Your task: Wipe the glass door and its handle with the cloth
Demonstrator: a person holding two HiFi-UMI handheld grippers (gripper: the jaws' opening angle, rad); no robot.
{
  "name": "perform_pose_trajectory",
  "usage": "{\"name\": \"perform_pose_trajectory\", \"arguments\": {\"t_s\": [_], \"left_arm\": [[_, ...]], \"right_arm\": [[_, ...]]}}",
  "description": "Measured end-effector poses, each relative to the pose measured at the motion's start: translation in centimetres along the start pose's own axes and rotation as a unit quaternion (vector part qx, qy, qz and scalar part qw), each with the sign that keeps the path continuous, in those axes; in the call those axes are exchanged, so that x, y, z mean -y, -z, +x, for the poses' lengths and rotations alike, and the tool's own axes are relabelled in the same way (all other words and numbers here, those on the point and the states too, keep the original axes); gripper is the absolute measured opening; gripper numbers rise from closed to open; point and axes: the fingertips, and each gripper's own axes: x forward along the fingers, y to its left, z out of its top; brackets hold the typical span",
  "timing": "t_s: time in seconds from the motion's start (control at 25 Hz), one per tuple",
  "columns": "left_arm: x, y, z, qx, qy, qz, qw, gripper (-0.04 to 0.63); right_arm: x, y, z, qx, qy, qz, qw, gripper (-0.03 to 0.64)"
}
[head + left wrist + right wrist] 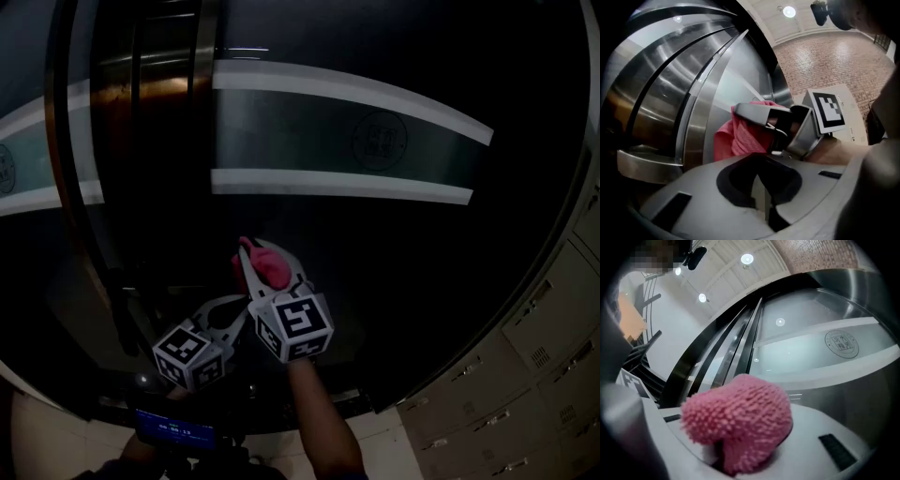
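Note:
The glass door point(375, 234) is dark, with two frosted white stripes and a round emblem point(841, 343). Its steel handle bar point(691, 117) runs along the door's left side, on a bracket point(644, 164). My right gripper point(264, 258) is shut on a pink nubby cloth point(272, 267), held up at the glass below the lower stripe; I cannot tell whether it touches. The cloth point(738, 420) fills the right gripper view. My left gripper point(234, 307) hangs just below and left of it, shut and empty point(764, 190), pointing at the cloth point(740, 138).
Grey lockers point(553, 328) stand close on the right. Pale floor tiles point(37, 436) show at the bottom, with a small device with a blue screen point(173, 433) near my body. A brick wall point(834, 61) is mirrored behind me.

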Motion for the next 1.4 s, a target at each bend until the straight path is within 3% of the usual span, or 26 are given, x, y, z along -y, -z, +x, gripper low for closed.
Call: {"name": "perform_pose_trajectory", "arguments": {"t_s": [0.32, 0.6, 0.84, 1.12, 1.24, 1.4], "left_arm": [[-1.5, 1.1, 2.9, -0.009, -0.064, 0.022, 0.9976, 0.004], [0.5, 1.7, 9.6, -0.011, -0.111, 0.007, 0.9937, 0.004], [5.3, 2.5, 18.8, -0.003, -0.093, 0.015, 0.9956, 0.005], [11.1, 4.9, 27.4, -0.009, -0.051, 0.001, 0.9987, 0.005], [11.9, 5.7, 29.1, -0.012, -0.047, -0.004, 0.9988, 0.005], [11.8, 6.4, 29.4, -0.017, -0.055, -0.008, 0.9983, 0.005]], "right_arm": [[2.7, 0.6, 2.2, 0.020, -0.065, -0.009, 0.998, 0.058], [13.2, -0.9, -2.8, 0.050, -0.049, -0.002, 0.998, 0.058], [24.5, -0.8, -10.1, 0.043, -0.001, -0.024, 0.999, 0.058], [39.3, 0.3, -19.5, 0.027, 0.121, -0.008, 0.992, 0.058], [43.1, 0.7, -21.9, 0.021, 0.156, -0.010, 0.988, 0.058], [44.0, 1.1, -22.8, 0.021, 0.167, -0.005, 0.986, 0.058]]}}
